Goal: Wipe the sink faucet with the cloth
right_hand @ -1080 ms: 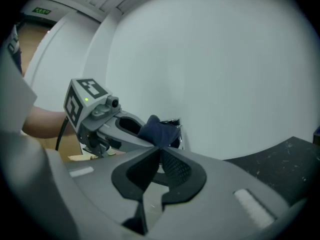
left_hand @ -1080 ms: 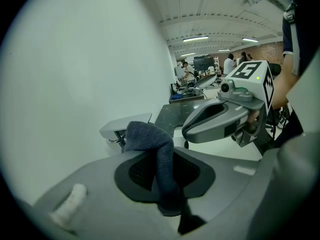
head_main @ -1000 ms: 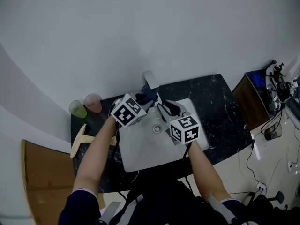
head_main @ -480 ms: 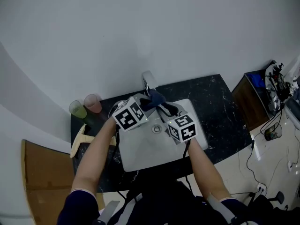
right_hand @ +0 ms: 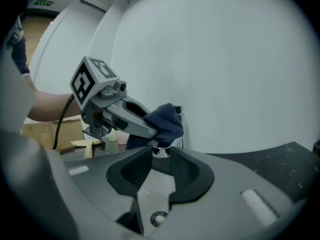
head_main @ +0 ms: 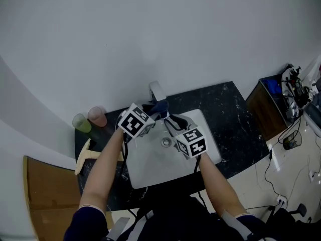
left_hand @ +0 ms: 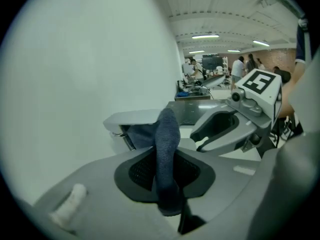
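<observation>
Left gripper [left_hand: 167,156] is clamped on the dark blue cloth [left_hand: 166,134]. The fabric is pinched between both pads and stands up out of the jaws as a thick fold. The far end of the cloth is bunched at the grey faucet [left_hand: 135,118], right up against the spout. It looks wrapped round the underside, but the contact point is hidden by the fabric, so I can't confirm it.

Right gripper [right_hand: 159,156] has its jaws spread wide. They have just been easing in slightly, and there is nothing between the pads. Through the gap you see only the white sink [head_main: 150,164] and its drain [right_hand: 159,218]. This gripper sits over the basin, pointing at the faucet from the other side, near the left gripper but not touching it or the cloth.

The sink is set into a dark speckled tabletop [head_main: 230,109]. A green cup [head_main: 82,123] and a pink cup [head_main: 98,116] stand side by side at the back left corner, well apart from the faucet. A pale wooden piece [head_main: 85,154] lies on the left edge.
</observation>
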A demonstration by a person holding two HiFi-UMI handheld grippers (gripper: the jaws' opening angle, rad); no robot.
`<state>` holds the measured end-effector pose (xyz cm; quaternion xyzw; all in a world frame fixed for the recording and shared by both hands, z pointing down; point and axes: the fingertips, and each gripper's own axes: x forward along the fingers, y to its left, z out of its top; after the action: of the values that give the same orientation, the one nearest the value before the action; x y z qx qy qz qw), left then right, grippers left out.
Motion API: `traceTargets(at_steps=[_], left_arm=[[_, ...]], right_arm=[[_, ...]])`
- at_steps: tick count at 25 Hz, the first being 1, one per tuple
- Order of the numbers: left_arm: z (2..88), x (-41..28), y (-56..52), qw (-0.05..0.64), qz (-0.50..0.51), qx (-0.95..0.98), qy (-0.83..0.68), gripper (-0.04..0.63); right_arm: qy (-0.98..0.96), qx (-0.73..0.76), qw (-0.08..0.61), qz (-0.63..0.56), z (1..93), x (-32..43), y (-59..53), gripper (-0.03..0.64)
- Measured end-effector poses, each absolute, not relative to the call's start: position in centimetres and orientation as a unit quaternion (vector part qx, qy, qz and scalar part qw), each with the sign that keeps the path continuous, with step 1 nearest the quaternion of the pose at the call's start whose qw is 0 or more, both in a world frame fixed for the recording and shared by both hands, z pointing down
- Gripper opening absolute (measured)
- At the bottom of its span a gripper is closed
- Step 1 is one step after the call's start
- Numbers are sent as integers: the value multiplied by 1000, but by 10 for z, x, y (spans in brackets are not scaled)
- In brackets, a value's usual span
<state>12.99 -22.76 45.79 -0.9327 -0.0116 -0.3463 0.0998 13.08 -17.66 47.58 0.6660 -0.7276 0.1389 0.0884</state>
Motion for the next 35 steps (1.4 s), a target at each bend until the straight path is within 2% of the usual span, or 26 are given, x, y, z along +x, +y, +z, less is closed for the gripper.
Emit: traceTargets(at_steps=[7, 11, 17, 23, 35], left_arm=[[486, 104, -262, -28, -332, -940, 72, 67], [520, 92, -259, -58, -364, -927, 69, 67], [532, 120, -238, -40, -361, -932, 20, 66], [518, 144, -235, -26, -300, -954, -1, 66], [510, 122, -179, 9, -271, -959, -87, 66]], right_arm=[[-721, 670, 102, 144, 482, 133, -176, 94], [-723, 667, 107, 144, 482, 132, -177, 94], [-723, 667, 116, 140, 482, 134, -175, 92], [-735, 651, 130, 137, 486, 136, -173, 77], [-740, 648, 121, 137, 479, 139, -171, 69]])
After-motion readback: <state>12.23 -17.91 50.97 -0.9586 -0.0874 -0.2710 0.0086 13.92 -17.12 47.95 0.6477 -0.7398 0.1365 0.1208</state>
